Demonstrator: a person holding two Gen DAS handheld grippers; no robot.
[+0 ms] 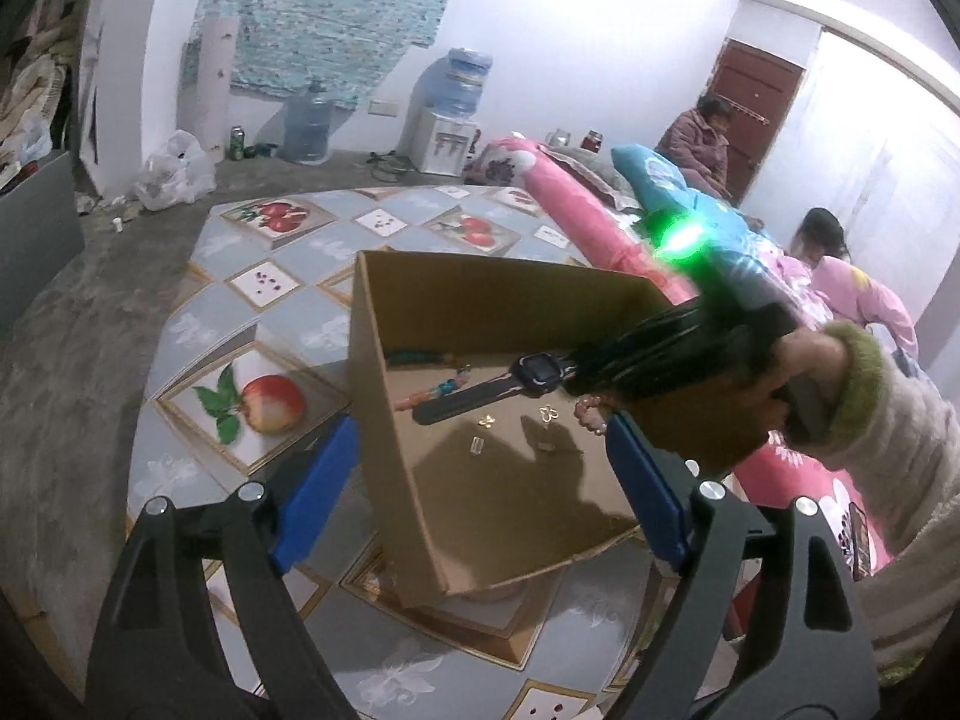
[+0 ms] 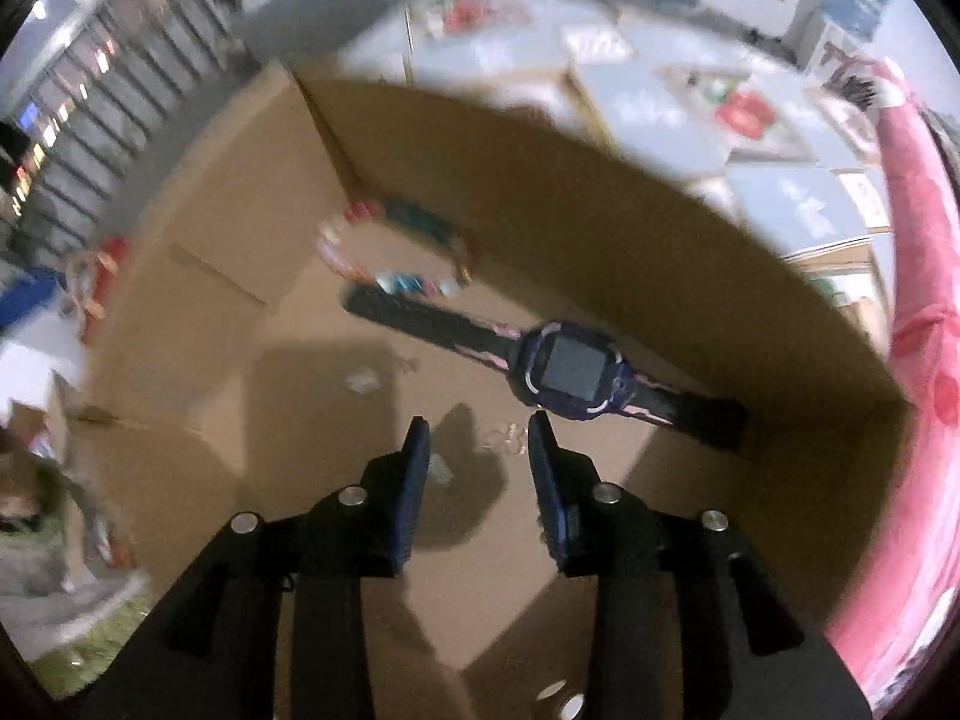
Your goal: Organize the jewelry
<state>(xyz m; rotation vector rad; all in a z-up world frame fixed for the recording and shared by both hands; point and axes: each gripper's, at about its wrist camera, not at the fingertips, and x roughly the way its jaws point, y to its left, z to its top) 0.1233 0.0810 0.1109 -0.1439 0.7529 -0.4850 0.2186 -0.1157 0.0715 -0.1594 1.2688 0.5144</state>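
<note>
Brown cardboard fills both views: the cardboard box (image 1: 420, 468) sits on the fruit-patterned tabletop (image 1: 252, 312), and most of the jewelry already lies on its floor. My left gripper (image 1: 474, 492) hangs wide apart, gripping nothing, its blue pads straddling the box's near corner, which I judge keeps it out of the working lane. My right gripper (image 2: 477, 438) reaches into the box from about three o'clock in the left view; its jaws stand partly spread and empty, poised over a small pale trinket (image 2: 507, 438) between the fingertips, too blurred to name.

The watch (image 2: 570, 369) lies flat with its strap running toward ten o'clock, just beyond the right fingertips. A beaded bracelet (image 2: 396, 240) rests past it near the far wall. Gold flower charms (image 1: 547, 414) are scattered on the floor, apart from each other. I judge that the trinket is the next pick, probably to regroup it.
</note>
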